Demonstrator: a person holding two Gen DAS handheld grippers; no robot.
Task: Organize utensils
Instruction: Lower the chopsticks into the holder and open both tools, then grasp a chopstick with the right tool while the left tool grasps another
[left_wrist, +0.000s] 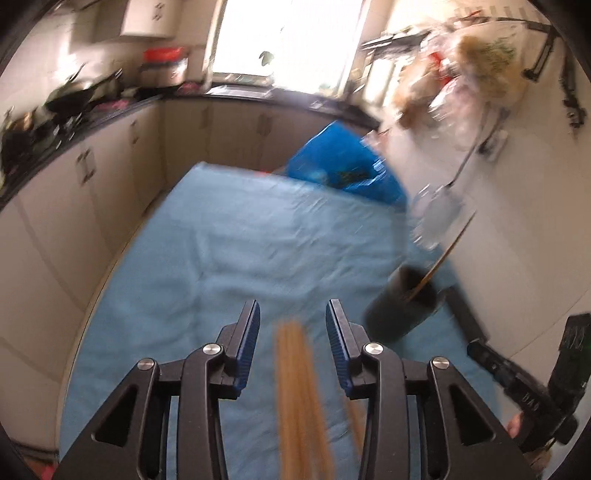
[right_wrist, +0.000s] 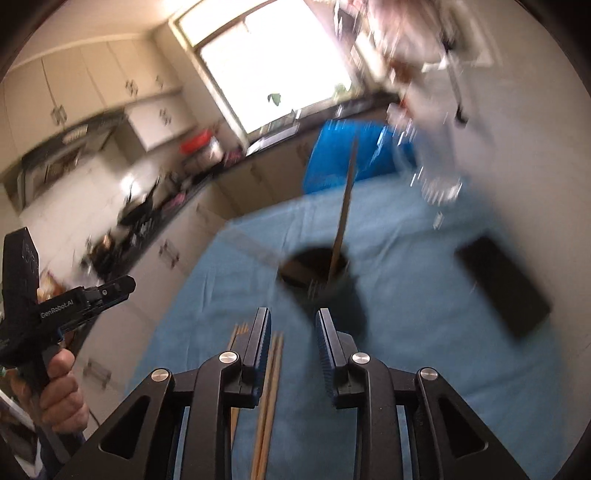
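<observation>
Wooden chopsticks (left_wrist: 295, 384) lie on the blue cloth (left_wrist: 221, 251) below and between the left gripper (left_wrist: 292, 321) jaws, which stand partly apart, pads clear of them. A black holder (left_wrist: 402, 306) with one stick (left_wrist: 447, 251) stands right of those jaws. Right gripper (right_wrist: 292, 328) jaws: narrowly apart, empty; chopsticks beside the left pad, holder directly ahead.

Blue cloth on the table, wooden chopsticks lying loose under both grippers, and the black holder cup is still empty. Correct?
Not quite: the black holder cup is not empty. The right wrist view shows one wooden stick already standing in it. The blue cloth and loose chopsticks are as stated.
</observation>
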